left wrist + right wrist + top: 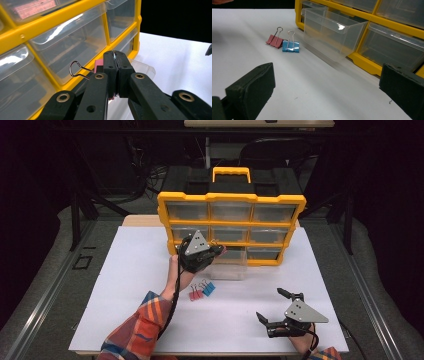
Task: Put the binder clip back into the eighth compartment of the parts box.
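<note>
My left gripper (218, 251) (115, 53) is shut on a pink binder clip (99, 66), whose wire handle sticks out to the left of the jaws. It hovers above the pulled-out clear drawer (229, 268) (329, 35) of the yellow organizer (231, 227) (30, 35). A pink binder clip (195, 293) (274, 40) and a blue binder clip (208, 288) (291, 46) lie side by side on the white table top in front of the drawer. My right gripper (271, 305) rests open near the front right of the table, with nothing between its pads (252, 92).
The organizer stands upright at the back of the white board (125, 290), with several clear drawers in yellow frames and a yellow carry handle (231, 171). A plaid sleeve (137, 330) reaches in from the bottom left. Dark floor surrounds the table.
</note>
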Available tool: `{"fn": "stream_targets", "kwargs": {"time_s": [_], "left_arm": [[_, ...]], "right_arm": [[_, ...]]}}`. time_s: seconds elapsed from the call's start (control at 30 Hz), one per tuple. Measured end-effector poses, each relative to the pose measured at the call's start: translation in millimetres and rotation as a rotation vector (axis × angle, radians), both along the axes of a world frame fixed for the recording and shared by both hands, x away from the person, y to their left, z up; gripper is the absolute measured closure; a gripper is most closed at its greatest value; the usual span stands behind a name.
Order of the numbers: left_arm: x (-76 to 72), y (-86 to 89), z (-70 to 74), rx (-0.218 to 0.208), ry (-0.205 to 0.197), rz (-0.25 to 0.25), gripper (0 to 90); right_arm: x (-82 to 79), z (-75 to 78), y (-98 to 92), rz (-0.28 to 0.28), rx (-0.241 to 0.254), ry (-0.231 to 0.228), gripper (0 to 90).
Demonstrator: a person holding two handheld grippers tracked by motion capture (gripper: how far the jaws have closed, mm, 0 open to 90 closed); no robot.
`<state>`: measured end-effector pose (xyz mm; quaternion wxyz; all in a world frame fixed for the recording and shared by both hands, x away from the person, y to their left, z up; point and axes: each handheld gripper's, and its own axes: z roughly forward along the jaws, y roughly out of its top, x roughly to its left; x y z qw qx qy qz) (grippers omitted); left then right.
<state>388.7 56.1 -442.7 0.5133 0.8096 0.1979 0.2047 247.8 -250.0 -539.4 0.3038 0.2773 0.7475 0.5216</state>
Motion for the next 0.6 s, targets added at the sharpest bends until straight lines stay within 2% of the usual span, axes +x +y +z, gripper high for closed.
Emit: {"fn": "stream_targets", "kwargs": {"time_s": [0.37, 0.53, 0.57, 0.6], "left_arm": [[5.7, -13.9, -7.2, 0.028, 0.03, -0.029, 88.1], [8.6, -19.6, -13.9, 0.04, 0.056, -0.04, 87.9], [9.5, -19.9, -15.0, 0.03, 0.071, -0.049, 85.2], [10.5, -19.9, -15.6, 0.028, 0.088, -0.054, 72.3]], "right_arm": [[0.8, -0.8, 1.5, 0.001, -0.021, 0.002, 0.0], [0.4, -0.8, 1.6, 0.003, -0.021, 0.002, 0.0], [0.5, -0.8, 1.7, 0.003, -0.02, 0.004, 0.0], [1.0, -1.2, 1.7, 0.001, -0.02, 0.006, 0.0]]}}
